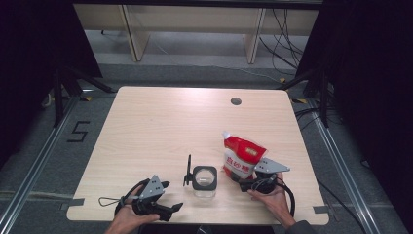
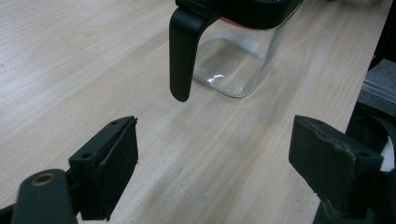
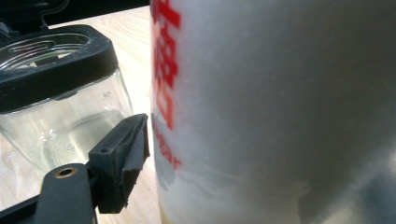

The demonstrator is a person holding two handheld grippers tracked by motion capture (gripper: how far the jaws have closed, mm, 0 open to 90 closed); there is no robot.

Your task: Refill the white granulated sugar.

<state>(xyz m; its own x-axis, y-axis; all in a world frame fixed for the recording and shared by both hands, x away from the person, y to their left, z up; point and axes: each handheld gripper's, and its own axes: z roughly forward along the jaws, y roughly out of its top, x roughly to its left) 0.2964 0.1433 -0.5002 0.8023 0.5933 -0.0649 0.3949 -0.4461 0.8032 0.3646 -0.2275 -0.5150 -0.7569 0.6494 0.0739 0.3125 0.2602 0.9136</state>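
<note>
On the pale wooden bench [image 1: 160, 126] a red and white pouch [image 1: 242, 158] stands upright toward the right side of the near half, its torn top corner pointing up and back. Just to its left stands a clear glass jar [image 1: 205, 181] with a black square collar, its black lid [image 1: 188, 170] flipped open and standing on edge at the jar's left. The right gripper [image 1: 247, 184] is held low at the base of the pouch by the person's right hand [image 1: 269, 197], near the bench's front edge. In the right gripper view the pouch's white lower face with red print [image 3: 280, 107] sits very close, and one black finger [image 3: 122, 161] lies right at the pouch's left edge, with the jar [image 3: 60, 112] just beyond it; the other finger is hidden behind the pouch. The fingers are spread wide around the pouch's base, but whether they press on it cannot be told. The left gripper [image 1: 171, 207] rests near the front left of the bench in the person's left hand [image 1: 127, 217], well apart from the pouch and a little short of the jar. In the left gripper view its two fingers [image 2: 109, 161] stand wide apart with only bare bench between them, holding nothing, and the jar's hanging lid tab [image 2: 183, 51] and glass body [image 2: 233, 65] lie ahead of them.
</note>
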